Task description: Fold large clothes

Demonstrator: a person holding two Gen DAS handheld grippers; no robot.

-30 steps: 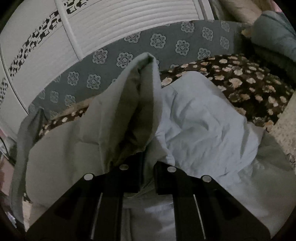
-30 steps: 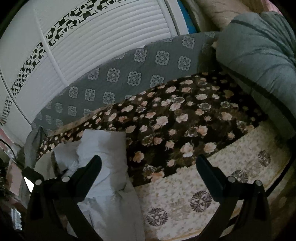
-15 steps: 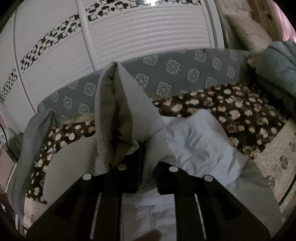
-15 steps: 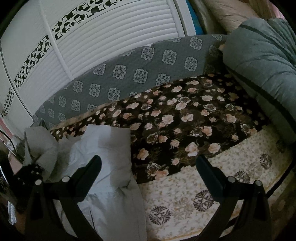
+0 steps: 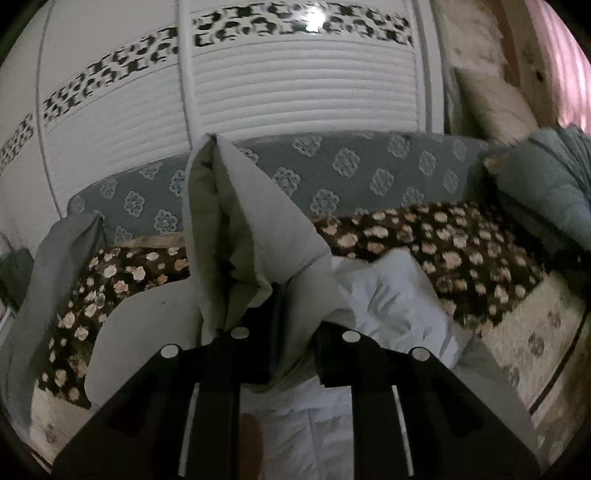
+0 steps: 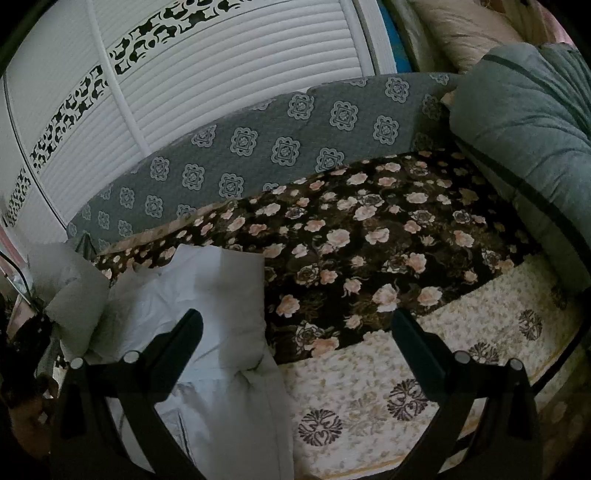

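A large pale grey garment (image 5: 391,306) lies crumpled on the bed, and one fold of it (image 5: 251,221) stands up like a peak. My left gripper (image 5: 295,325) holds the base of that fold. Its jaws are opening a little, with the cloth still pinched between them. In the right wrist view the same garment (image 6: 221,295) lies at the lower left, its raised fold (image 6: 74,288) at the far left edge. My right gripper (image 6: 295,321) hovers open over the bed, the left finger above the garment's edge, nothing between its fingers.
A dark floral blanket (image 6: 369,229) covers the middle of the bed, with a cream patterned spread (image 6: 461,332) in front. A grey patterned cover (image 6: 295,122) runs along the white slatted wardrobe doors (image 6: 221,66). A bulky grey-green quilt (image 6: 524,140) and a pillow (image 6: 461,26) sit at the right.
My left gripper has risen with the pinched fold, drawing the garment up off the bed. More wardrobe shows behind it. The right gripper has stayed where it was, still open.
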